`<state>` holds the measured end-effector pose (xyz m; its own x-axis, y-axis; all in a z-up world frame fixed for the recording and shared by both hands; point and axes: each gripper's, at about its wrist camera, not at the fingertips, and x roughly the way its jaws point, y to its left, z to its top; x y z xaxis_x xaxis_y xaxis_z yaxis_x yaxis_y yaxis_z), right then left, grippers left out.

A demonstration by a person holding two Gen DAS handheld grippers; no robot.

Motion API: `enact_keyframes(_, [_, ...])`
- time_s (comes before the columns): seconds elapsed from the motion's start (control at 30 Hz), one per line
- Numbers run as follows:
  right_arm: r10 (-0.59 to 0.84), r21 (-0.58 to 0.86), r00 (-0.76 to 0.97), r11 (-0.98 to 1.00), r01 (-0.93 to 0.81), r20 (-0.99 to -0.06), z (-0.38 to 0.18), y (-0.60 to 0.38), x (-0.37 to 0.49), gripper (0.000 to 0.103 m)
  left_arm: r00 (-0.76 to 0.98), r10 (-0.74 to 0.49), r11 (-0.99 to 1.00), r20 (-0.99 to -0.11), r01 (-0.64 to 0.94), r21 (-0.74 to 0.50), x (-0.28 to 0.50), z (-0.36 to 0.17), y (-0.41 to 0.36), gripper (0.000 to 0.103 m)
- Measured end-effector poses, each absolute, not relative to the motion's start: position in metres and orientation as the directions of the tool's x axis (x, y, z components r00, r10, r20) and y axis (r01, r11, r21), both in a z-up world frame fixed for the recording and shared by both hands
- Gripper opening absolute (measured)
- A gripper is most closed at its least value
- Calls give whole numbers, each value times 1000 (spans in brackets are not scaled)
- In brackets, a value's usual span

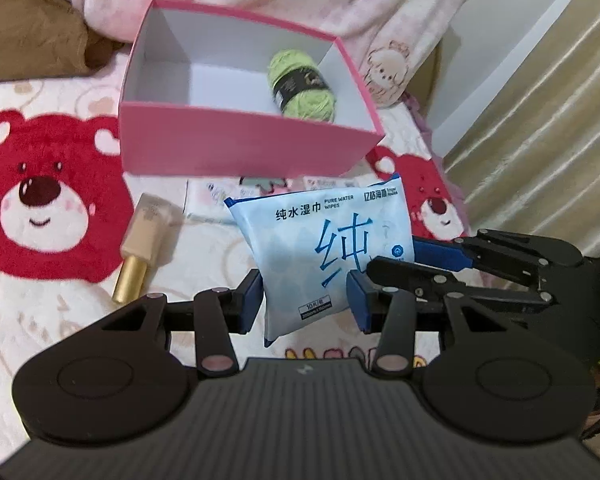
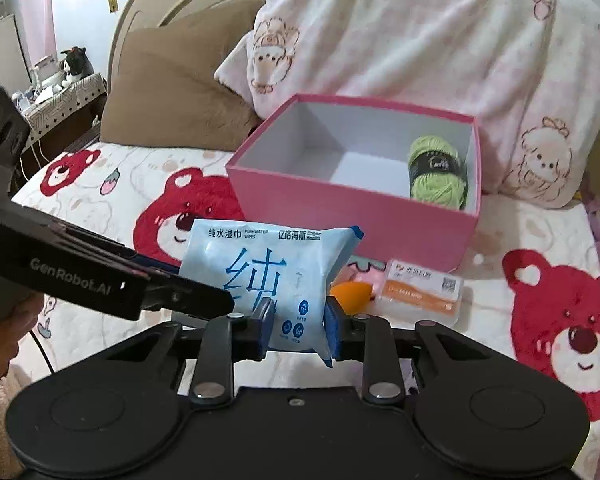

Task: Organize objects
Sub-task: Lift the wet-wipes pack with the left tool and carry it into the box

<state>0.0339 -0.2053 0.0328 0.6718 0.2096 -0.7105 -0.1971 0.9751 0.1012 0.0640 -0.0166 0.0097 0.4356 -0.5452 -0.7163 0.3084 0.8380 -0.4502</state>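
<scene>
A light blue pack of wet wipes (image 1: 324, 236) (image 2: 260, 264) hangs above the bed, held from two sides. My left gripper (image 1: 305, 304) is shut on its lower part, blue pads against both edges. My right gripper (image 2: 300, 322) is shut on the pack's lower right corner and squeezes it. In the left wrist view the right gripper (image 1: 404, 260) reaches in from the right. In the right wrist view the left gripper (image 2: 224, 300) comes in from the left. Behind stands an open pink box (image 1: 240, 148) (image 2: 340, 216) with a green yarn ball (image 1: 302, 84) (image 2: 436, 172) inside.
A gold-capped beige tube (image 1: 144, 248) lies on the bear-print bedspread left of the pack. An orange sponge (image 2: 350, 294) and a small clear orange-labelled case (image 2: 420, 292) lie in front of the box. A brown pillow (image 2: 172, 92) and a heaped blanket (image 2: 440, 40) rise behind it.
</scene>
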Motion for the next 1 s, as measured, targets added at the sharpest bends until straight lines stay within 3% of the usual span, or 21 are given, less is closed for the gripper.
enact_keyframes(0.23, [220, 74, 705, 970, -233, -674, 65, -206, 43, 31, 517, -523, 852, -678, 344, -395, 63, 52, -15, 44])
enact_keyframes(0.43, [226, 33, 713, 961, -274, -664, 92, -207, 72, 31, 488, -505, 863, -711, 306, -403, 93, 71, -14, 44])
enact_keyframes(0.63, [269, 114, 716, 959, -258, -644, 100, -230, 115, 31, 546, -469, 883, -694, 285, -372, 124, 87, -23, 44])
enact_keyframes(0.87, [328, 194, 608, 941, -277, -723, 64, -250, 195, 30, 547, -349, 937, -761, 200, -286, 207, 59, -37, 44])
enact_keyframes(1.0, [240, 94, 590, 959, -268, -771, 38, -247, 236, 30, 506, -380, 921, -774, 129, -367, 256, 21, -35, 44])
